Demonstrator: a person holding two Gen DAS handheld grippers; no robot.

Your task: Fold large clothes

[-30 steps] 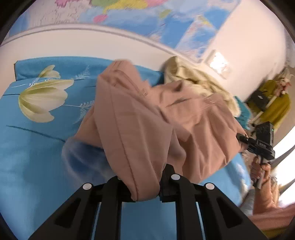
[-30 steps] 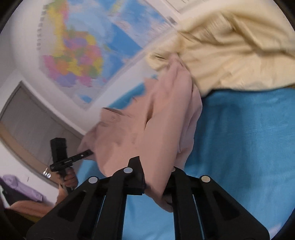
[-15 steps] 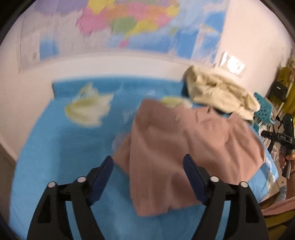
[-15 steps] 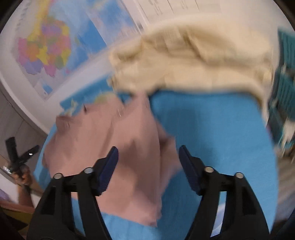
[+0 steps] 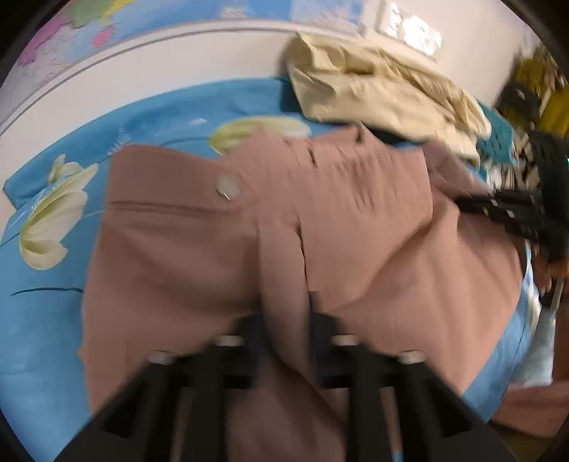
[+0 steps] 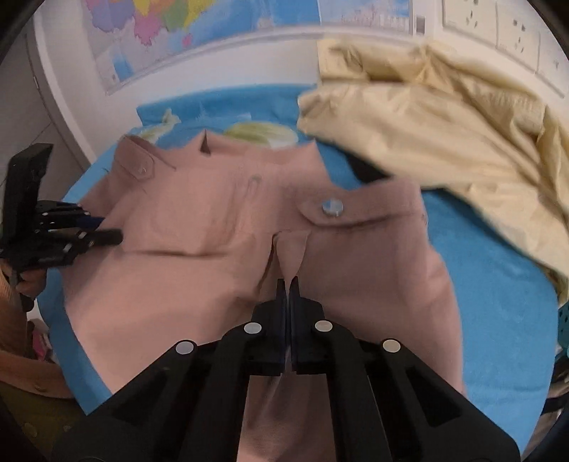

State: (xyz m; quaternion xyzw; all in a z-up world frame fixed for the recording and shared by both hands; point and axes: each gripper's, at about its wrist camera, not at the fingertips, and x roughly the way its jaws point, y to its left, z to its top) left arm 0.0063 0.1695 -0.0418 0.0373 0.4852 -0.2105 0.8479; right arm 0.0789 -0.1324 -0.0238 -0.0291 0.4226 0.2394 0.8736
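Observation:
A dusty-pink garment [image 5: 199,248] with buttoned pocket flaps lies spread on the blue bed [image 5: 42,320]; it also shows in the right wrist view [image 6: 199,234]. My left gripper [image 5: 284,309] is shut on a pinched fold of the pink garment near its front edge. My right gripper [image 6: 288,284] is shut on another fold of the same garment. Each gripper shows in the other's view: the right one [image 5: 505,213] at the garment's right side, the left one [image 6: 71,234] at its left side.
A crumpled cream-yellow garment [image 6: 444,135] is heaped at the back right of the bed, just beyond the pink one. The blue sheet [image 6: 490,284] has pale flower prints. A white wall with a map [image 6: 160,28] stands behind the bed. Clutter lies off the bed's right edge [image 5: 526,106].
Both grippers were open above the dropped garment half a second ago; now both have come down and shut on folds of it. The garment lies flatter and more spread out.

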